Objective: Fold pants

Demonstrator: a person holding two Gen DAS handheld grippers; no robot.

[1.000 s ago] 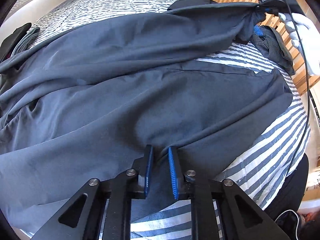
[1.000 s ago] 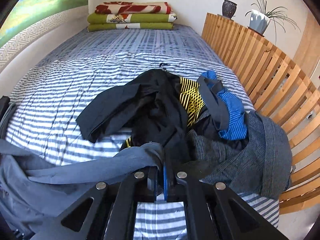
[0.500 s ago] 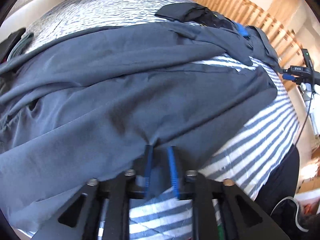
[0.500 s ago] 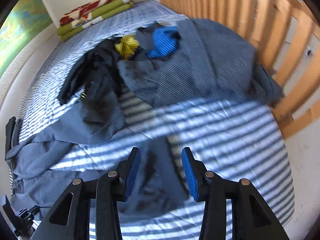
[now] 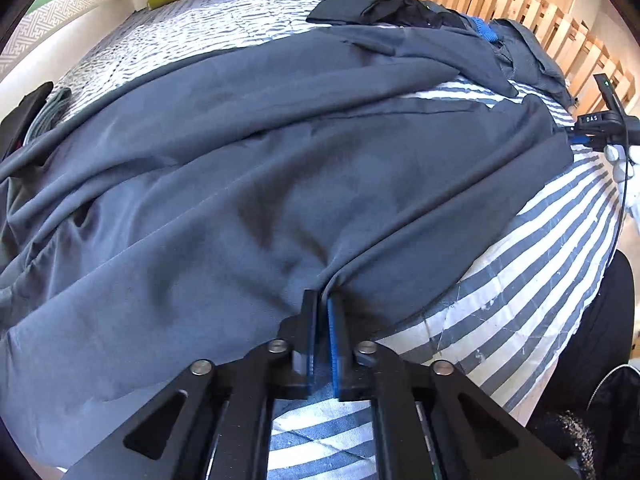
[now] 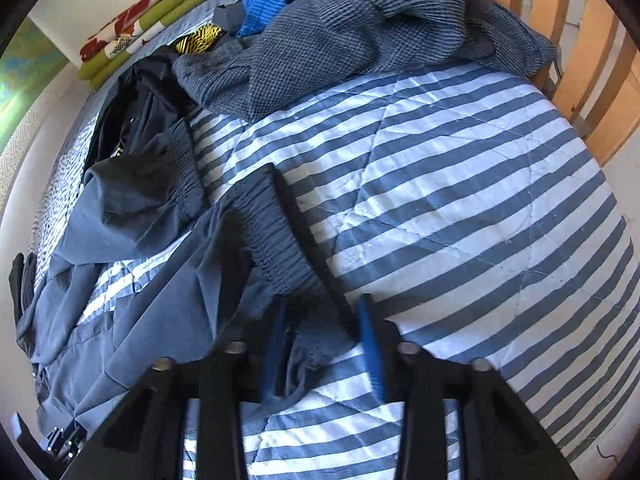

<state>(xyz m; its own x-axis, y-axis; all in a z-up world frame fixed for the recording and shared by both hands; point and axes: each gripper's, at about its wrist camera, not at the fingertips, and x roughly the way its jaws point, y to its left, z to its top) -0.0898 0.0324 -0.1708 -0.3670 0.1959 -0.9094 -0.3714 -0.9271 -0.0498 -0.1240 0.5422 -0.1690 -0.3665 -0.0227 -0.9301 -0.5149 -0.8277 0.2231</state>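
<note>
Left wrist view: the grey pants (image 5: pixel 280 168) lay spread lengthwise over the striped quilt (image 5: pixel 532 280). Bare quilt lay to the right, up to the bed edge; a wooden slatted rail (image 5: pixel 520 8) bounded the far side. Cloth smooth, thin, softly creased. Left gripper (image 5: pixel 322 312) had just closed, pinching a fold of the near hem.

Right wrist view: right gripper (image 6: pixel 320 336) partly open, jaws just closing, straddling the elastic, gathered cuff (image 6: pixel 280 236), not clamped. Other clothes (image 6: pixel 360 24) were piled beyond.
</note>
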